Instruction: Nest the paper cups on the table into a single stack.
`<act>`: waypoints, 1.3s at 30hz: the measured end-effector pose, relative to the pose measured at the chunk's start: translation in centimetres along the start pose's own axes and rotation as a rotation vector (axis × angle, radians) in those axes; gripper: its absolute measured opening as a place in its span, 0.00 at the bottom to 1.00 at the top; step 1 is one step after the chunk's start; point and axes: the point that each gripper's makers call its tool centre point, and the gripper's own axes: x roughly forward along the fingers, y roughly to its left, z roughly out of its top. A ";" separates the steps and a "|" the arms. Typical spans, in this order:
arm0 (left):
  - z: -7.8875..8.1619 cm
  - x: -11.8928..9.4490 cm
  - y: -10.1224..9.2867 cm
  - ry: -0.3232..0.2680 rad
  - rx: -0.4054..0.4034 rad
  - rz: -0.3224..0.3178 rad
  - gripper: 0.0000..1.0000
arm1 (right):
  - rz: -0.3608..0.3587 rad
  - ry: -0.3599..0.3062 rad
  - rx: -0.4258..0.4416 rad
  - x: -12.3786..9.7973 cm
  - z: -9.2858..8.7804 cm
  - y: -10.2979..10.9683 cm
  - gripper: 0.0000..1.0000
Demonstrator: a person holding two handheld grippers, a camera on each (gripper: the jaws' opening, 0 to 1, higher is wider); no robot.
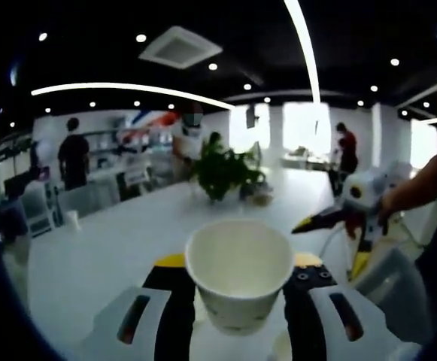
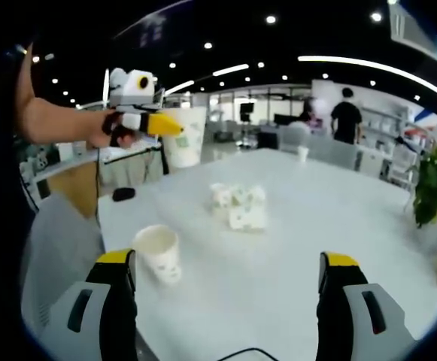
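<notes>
1. White surface (image 2: 293,248) w/ plant (image 1: 222,171) at far end.
2. Left gripper (image 1: 233,301): jaws pinching a paper cup (image 1: 239,271), upright, mouth open, lifted above the surface; right gripper view shows it held high at left.
3. Right gripper (image 2: 229,301): jaws spread wide, nothing between, low over the surface.
4. Lone cup (image 2: 159,254) stands upright near right gripper's left jaw.
5. Cluster of cups (image 2: 238,207) mid-surface, touching; count unclear.

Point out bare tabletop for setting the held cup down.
Bare table between the right jaws, right of the lone cup and in front of the cup cluster. Also beyond the cluster. Crowded only at the cluster.
</notes>
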 end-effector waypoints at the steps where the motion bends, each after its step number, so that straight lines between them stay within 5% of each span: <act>1: 0.1 0.0 -0.2 -0.001 0.001 -0.003 0.43 | -0.001 0.000 0.000 0.0 0.0 0.0 1.00; 27: 0.5 -1.6 -4.0 0.009 0.015 -0.047 0.44 | 0.010 0.007 -0.007 0.1 0.2 0.0 1.00; 39: 0.9 -1.4 -6.8 0.004 0.056 -0.154 0.44 | 0.011 0.005 -0.007 0.3 0.3 0.1 1.00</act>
